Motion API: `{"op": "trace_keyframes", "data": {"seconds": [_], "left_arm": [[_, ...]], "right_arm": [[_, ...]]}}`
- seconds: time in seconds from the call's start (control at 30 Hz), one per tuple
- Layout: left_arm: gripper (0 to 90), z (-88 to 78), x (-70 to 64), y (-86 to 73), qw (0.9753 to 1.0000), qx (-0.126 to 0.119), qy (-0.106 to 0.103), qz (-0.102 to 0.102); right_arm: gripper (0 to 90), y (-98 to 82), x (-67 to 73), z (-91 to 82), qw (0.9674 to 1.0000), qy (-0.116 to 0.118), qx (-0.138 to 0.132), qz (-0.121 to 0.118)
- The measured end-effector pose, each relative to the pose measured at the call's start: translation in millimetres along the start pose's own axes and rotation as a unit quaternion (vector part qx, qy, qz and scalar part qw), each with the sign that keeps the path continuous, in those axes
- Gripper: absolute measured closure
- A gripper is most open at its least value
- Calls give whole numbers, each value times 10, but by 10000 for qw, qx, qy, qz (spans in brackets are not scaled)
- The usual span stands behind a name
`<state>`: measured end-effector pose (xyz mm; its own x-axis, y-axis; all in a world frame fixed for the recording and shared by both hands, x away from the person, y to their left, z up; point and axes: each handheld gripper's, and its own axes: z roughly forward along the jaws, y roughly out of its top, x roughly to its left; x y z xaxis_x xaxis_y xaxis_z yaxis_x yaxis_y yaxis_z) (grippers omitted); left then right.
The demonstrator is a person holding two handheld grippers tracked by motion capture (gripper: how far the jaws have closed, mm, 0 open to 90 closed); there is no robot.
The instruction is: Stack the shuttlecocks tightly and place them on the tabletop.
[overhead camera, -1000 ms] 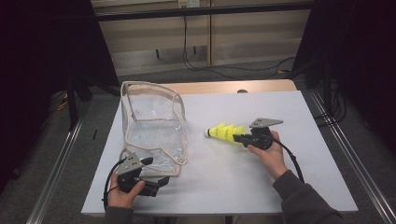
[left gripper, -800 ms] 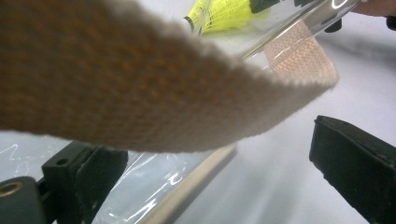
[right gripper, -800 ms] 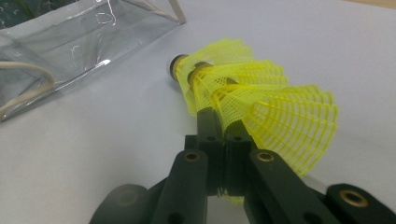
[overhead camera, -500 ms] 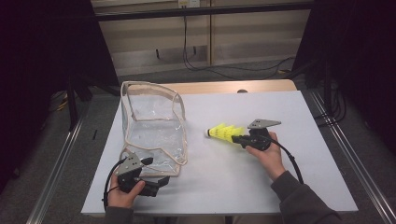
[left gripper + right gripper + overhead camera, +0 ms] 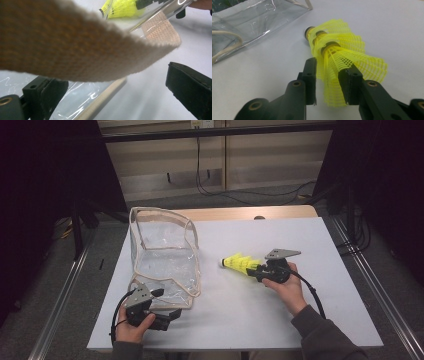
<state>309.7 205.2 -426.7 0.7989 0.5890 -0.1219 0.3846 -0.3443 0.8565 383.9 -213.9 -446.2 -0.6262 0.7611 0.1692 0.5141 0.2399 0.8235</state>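
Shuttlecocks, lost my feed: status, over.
Right gripper jaws just been opening, yellow shuttlecocks between them. Left gripper open by clear bag, strap across its view. Nothing between shuttlecocks and bag.

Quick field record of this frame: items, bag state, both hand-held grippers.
surface: white table
bag: clear bag with beige trim, on the table's left half
shuttlecocks: yellow, nested stack, lying right of the bag, apart from it
left hand-held gripper: at the bag's near edge, jaws apart; beige strap above them
right hand-held gripper: jaws have just been opening, the stack's skirt between them, pads not pressing
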Motion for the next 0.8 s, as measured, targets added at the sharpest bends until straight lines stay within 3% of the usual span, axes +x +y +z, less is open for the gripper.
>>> {"op": "trace_keyframes", "data": {"seconds": [0.27,0.6,0.8], "left_arm": [[42,6,-6,2,10000,23,3,19],[42,9,-7,1,10000,7,-9,2],[42,7,-7,2,10000,12,-9,6]], "right_arm": [[640,-35,-2,-97,10000,-15,7,44],[872,-57,51,-94,9998,154,98,-97],[889,-42,66,-88,9999,129,-29,-77]]}}
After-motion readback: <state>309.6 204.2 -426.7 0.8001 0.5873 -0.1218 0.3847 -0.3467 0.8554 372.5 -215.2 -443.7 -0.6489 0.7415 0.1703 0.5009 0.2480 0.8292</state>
